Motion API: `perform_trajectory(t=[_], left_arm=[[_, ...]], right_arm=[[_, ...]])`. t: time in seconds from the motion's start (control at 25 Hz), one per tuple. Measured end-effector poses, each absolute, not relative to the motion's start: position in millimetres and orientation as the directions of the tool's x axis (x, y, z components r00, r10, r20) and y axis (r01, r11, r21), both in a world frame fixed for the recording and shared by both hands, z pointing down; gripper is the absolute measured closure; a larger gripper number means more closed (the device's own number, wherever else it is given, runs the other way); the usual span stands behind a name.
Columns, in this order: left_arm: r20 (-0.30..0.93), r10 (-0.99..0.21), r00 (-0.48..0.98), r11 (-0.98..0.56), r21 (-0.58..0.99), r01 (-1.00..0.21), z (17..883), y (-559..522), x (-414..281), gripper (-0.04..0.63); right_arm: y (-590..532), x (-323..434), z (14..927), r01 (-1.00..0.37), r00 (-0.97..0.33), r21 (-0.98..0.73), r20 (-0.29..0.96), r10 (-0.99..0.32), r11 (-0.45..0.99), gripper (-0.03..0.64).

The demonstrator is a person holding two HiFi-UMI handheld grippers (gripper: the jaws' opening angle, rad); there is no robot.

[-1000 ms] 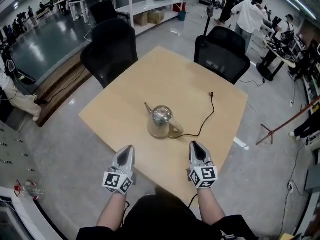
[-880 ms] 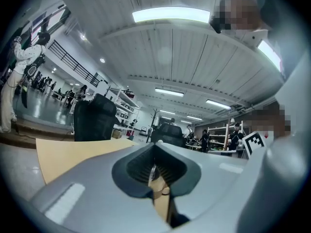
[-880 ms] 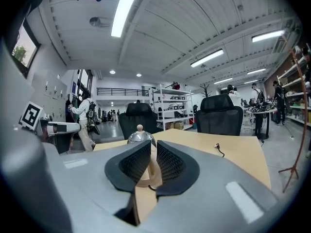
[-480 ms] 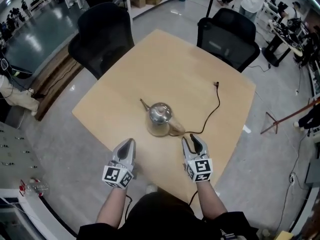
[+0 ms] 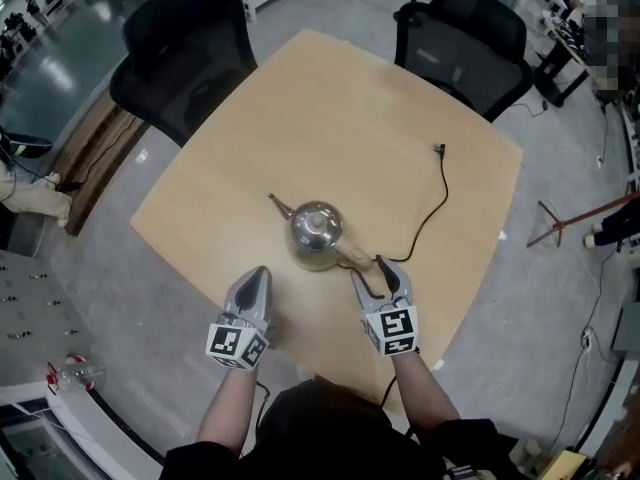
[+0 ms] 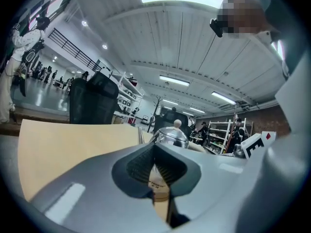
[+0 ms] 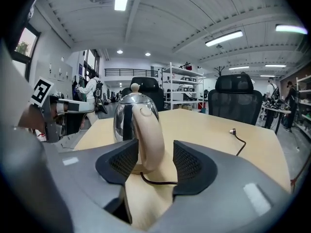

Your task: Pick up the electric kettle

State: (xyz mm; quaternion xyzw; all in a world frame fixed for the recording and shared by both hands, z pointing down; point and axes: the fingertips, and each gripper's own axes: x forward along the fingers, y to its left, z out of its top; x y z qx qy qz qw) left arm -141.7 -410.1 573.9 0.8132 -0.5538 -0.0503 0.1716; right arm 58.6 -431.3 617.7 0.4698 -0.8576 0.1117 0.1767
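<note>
The electric kettle (image 5: 316, 230), shiny steel with a beige handle (image 5: 352, 258) and a thin spout, stands upright on the wooden table (image 5: 350, 108). My right gripper (image 5: 378, 268) is at the handle with its jaws opening. In the right gripper view the handle (image 7: 148, 135) stands between the pads of my right gripper (image 7: 155, 161), with gaps on both sides. My left gripper (image 5: 260, 272) is shut and empty, hovering near the table's front edge to the left of the kettle. In the left gripper view the kettle (image 6: 171, 136) shows just beyond the closed tips of my left gripper (image 6: 155, 171).
A black cord (image 5: 415, 223) runs from the kettle's base to a loose plug (image 5: 440, 150) on the table's right side. Two black office chairs (image 5: 190, 48) (image 5: 470, 38) stand at the table's far edges. Grey floor surrounds the table.
Both grippers moved forward and down toward the kettle. The right gripper's jaws went from shut to wide apart around the handle. The left stayed shut.
</note>
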Motion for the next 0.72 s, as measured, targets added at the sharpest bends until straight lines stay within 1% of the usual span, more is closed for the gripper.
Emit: perform_trajectory(t=[0.24,0.48,0.56,0.64,0.72], left_arm=[[0.118,-0.926,0.358,-0.298,0.355,-0.886,579.7,-425.7,-140.9,0.597],[0.118,-0.938,0.325,-0.267,0.347,-0.899,583.7,-441.7,-141.7,0.592],[0.123,-0.944,0.307,-0.248,0.348,-0.904,585.4,-447.9,-142.6,0.559],[0.132,-0.949,0.288,-0.227,0.351,-0.908,587.6,-454.1,-144.5,0.487],[0.135,-0.954,0.267,-0.204,0.356,-0.912,589.1,-459.2,-147.5,0.447]], right_arm=[[-438.2,58.4,620.0,-0.831,-0.510,-0.011,0.414,-0.754,0.556,0.410],[-445.9,66.2,619.1,-0.846,-0.495,-0.012,0.392,-0.775,0.533,0.416],[-450.6,69.9,618.8,-0.851,-0.489,-0.014,0.389,-0.781,0.526,0.416],[-454.9,72.6,619.0,-0.854,-0.485,-0.014,0.388,-0.784,0.521,0.416],[-458.1,74.4,619.4,-0.856,-0.482,-0.017,0.386,-0.786,0.517,0.416]])
